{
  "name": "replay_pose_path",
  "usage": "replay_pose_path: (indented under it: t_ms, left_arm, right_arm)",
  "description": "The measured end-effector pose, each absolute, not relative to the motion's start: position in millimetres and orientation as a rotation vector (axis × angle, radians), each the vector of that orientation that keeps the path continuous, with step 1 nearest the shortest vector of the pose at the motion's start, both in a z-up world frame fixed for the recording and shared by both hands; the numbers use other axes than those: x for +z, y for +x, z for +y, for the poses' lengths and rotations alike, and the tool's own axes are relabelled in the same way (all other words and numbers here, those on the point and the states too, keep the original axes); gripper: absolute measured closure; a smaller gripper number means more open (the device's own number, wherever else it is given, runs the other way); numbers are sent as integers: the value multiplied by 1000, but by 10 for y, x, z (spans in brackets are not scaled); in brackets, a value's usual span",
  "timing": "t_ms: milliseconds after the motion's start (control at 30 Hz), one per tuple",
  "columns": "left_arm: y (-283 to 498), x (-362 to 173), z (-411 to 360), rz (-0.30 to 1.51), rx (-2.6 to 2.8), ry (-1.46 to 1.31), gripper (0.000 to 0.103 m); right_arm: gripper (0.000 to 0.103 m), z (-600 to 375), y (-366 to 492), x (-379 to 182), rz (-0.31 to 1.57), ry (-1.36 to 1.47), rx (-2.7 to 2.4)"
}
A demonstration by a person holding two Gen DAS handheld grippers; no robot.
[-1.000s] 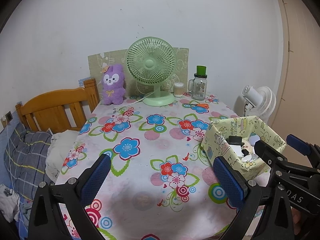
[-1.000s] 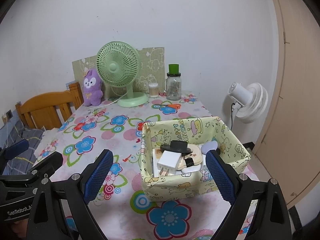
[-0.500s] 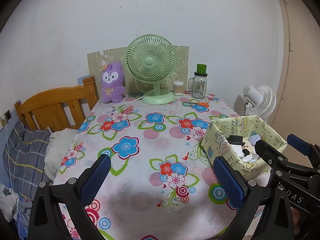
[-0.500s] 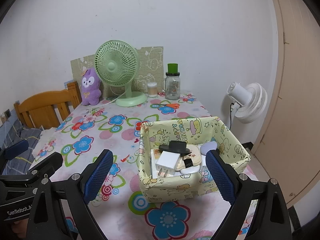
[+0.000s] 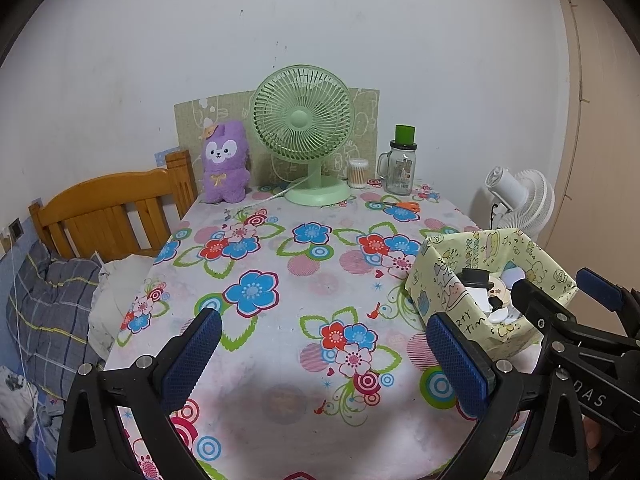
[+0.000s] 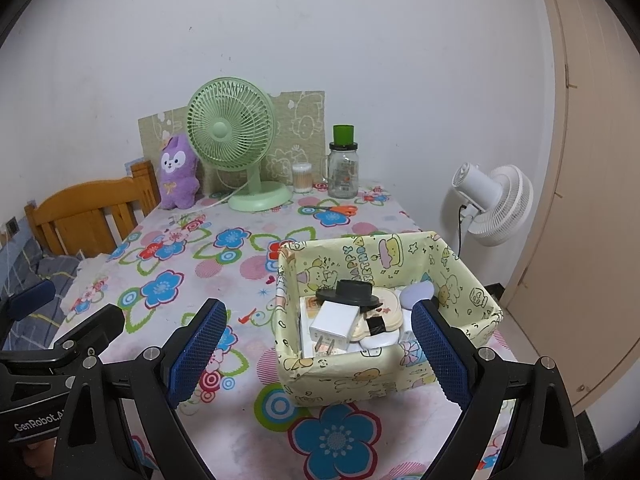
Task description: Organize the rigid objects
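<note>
A yellow cartoon-print box (image 6: 348,376) stands near the table's front right corner, also seen in the left wrist view (image 5: 478,322). Inside lie a white charger plug (image 6: 334,322), a black hat-shaped piece (image 6: 348,292), a beige round item (image 6: 386,306) and a lilac item (image 6: 418,294). My right gripper (image 6: 316,328) is open just in front of the box, its pads (image 6: 436,344) clear of the walls. To the left of the box my left gripper (image 5: 322,344) stands open over the flowered tablecloth (image 5: 280,280), holding nothing.
At the table's back stand a green desk fan (image 5: 304,120), a purple plush (image 5: 224,164), a cotton-swab tub (image 5: 357,173) and a glass jar with a green lid (image 5: 400,168). Orange scissors (image 5: 402,205) lie nearby. A wooden bedhead (image 5: 112,208) is left, a white floor fan (image 6: 496,204) right.
</note>
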State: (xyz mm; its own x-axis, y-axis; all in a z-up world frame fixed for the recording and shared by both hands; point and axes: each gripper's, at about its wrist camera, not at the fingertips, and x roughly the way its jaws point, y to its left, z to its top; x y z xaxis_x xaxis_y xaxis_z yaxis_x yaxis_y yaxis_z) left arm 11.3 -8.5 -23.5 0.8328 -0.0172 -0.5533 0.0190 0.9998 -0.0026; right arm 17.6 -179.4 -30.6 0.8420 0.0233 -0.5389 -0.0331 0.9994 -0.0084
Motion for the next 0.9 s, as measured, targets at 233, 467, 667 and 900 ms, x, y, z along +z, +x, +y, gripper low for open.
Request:
replay_pose_path:
  t_ms: [233,467,667,900]
  left_arm:
    - [120,-255,-70,591,-20,0,0]
    - [121,-268,-66,593,-21,0,0]
    - [139,-277,-58,596,-22,-1,0]
    - [144,-271,-54,597,-22,-1,0]
  right_arm:
    - [8,-1780,178,-303,569,-18,29]
    - [8,-1780,195,-327,572,-20,27]
    - [8,-1782,204,-346,573,-21,26]
    - [8,-1782,208,-354,574,-22,25]
